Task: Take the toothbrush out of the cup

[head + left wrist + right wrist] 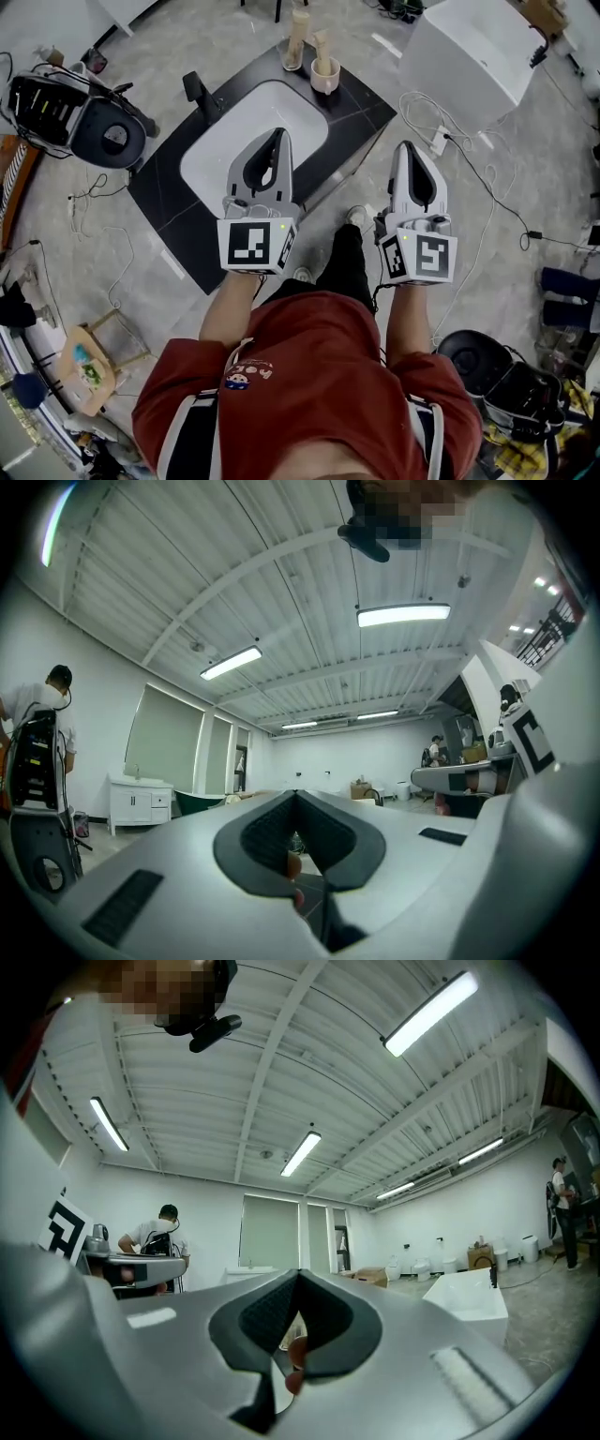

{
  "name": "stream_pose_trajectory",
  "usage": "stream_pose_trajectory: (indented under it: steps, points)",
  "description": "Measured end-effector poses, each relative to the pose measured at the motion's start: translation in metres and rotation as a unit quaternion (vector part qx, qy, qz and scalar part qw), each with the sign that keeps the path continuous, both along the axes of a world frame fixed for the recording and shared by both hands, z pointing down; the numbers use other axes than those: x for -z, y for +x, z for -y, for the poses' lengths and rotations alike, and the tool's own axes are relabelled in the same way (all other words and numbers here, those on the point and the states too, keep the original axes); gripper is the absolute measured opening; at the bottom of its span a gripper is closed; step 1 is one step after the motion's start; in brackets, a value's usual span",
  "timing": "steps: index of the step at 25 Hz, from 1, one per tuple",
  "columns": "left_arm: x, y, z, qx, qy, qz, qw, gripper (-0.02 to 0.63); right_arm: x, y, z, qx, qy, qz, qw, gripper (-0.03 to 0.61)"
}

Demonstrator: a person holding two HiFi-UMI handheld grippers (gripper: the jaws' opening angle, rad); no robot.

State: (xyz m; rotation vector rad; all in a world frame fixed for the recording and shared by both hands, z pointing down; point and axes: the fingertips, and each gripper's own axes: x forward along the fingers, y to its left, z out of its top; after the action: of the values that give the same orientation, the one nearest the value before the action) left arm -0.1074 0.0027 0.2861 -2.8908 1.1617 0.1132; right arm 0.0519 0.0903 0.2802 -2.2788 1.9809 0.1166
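Observation:
At the far end of the black counter (pixel 178 220) stand two cups. A clear cup (pixel 294 54) and a white cup (pixel 325 77) each hold a pale upright stick; which one is the toothbrush I cannot tell. My left gripper (pixel 278 137) hovers over the white sink basin (pixel 220 155), shut and empty. My right gripper (pixel 409 147) is level with it, just off the counter's right edge, also shut and empty. Both are well short of the cups. The left gripper view shows its jaws (pixel 296 795) closed together, and so does the right gripper view (pixel 300 1274).
A black faucet (pixel 198 95) stands at the basin's left. A white bathtub (pixel 469 47) sits at the back right, a black machine (pixel 84 122) at the left, a black bin (pixel 480 361) at the lower right. Cables (pixel 487 202) lie on the floor.

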Motion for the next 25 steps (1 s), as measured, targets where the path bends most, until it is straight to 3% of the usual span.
stream_pose_trajectory:
  steps: [6,18,25]
  points:
    - [-0.005,0.059,0.058,0.025,0.002,0.022,0.9995,0.005,-0.011,0.065,0.074,0.031,0.003,0.025,0.999,0.009]
    - [0.021,0.175,0.192,0.106,-0.007,0.027,0.9940,0.005,0.010,0.193,0.230,0.115,0.001,0.033,0.993,0.009]
    - [0.013,0.181,0.224,0.155,-0.013,0.041,0.9870,0.005,0.003,0.205,0.278,0.166,0.000,0.040,0.985,0.009]
